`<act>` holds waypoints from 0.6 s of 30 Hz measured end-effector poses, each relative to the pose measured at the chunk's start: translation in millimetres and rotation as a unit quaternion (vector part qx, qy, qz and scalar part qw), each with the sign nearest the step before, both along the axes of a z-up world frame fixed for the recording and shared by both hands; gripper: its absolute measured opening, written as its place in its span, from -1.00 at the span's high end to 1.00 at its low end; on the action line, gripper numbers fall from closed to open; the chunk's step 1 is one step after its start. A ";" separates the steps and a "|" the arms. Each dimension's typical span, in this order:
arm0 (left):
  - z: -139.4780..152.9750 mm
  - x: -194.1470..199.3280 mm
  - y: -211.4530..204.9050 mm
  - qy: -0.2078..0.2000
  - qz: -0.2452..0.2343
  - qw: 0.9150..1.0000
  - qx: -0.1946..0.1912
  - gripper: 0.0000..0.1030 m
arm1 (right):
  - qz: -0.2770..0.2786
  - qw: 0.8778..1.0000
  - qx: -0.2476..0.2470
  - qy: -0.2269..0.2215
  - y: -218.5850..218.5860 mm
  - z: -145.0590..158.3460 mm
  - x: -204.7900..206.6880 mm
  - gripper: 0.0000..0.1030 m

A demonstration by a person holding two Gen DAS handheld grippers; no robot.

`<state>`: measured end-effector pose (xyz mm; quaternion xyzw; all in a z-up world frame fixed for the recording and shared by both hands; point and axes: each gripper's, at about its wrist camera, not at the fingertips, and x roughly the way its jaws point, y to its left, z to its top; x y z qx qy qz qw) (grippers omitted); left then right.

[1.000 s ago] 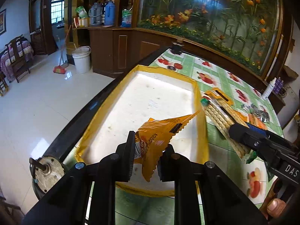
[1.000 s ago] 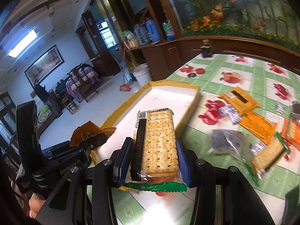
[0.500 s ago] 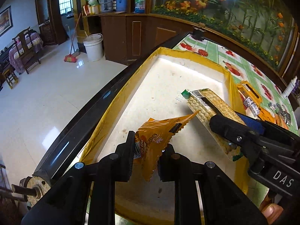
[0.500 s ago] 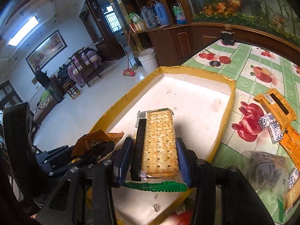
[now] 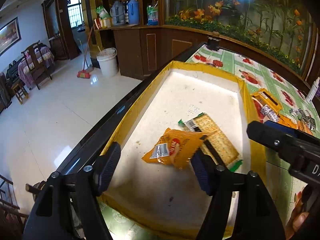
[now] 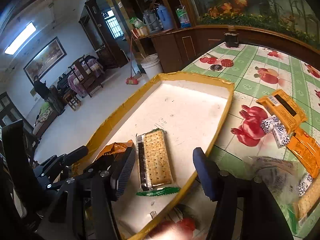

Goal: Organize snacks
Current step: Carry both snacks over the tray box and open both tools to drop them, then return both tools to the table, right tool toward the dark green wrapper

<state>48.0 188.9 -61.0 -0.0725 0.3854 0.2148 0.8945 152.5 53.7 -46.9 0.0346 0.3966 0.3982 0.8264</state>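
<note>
A white tray with a yellow rim [image 5: 245, 98] [image 6: 224, 118] sits on the table's left side. An orange snack packet [image 5: 174, 150] and a clear cracker pack [image 5: 214, 138] [image 6: 156, 158] lie in it, near its front end, the packet partly over the crackers. The packet shows only partly in the right wrist view [image 6: 116, 148]. My left gripper [image 5: 156, 168] is open just above the packet. My right gripper [image 6: 164, 172] is open above the cracker pack.
Several more snacks lie on the fruit-print tablecloth right of the tray: an orange box [image 6: 284, 108], small patterned packets [image 6: 274, 128], orange packets [image 6: 306, 152], another cracker pack [image 6: 306, 200]. A dark jar [image 6: 231, 39] stands at the far edge. The table edge [image 5: 112, 116] drops left to the floor.
Both grippers moved over the tray and opened. The orange packet and the cracker pack left the fingers and now lie in the tray.
</note>
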 end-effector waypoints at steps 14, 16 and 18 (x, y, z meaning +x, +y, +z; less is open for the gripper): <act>33.3 -12.7 -52.9 -0.035 -0.039 0.998 0.030 -0.55 | -0.096 0.995 0.024 -0.015 -126.6 13.4 -32.3 -0.38; 34.6 -12.4 -61.5 -0.035 -0.046 0.998 0.030 -0.54 | -0.118 0.993 0.027 -0.012 -150.4 11.2 -36.5 -0.39; 35.2 -13.0 -69.6 -0.036 -0.053 0.997 0.033 -0.54 | -0.136 0.990 0.031 -0.007 -170.0 8.3 -39.2 -0.39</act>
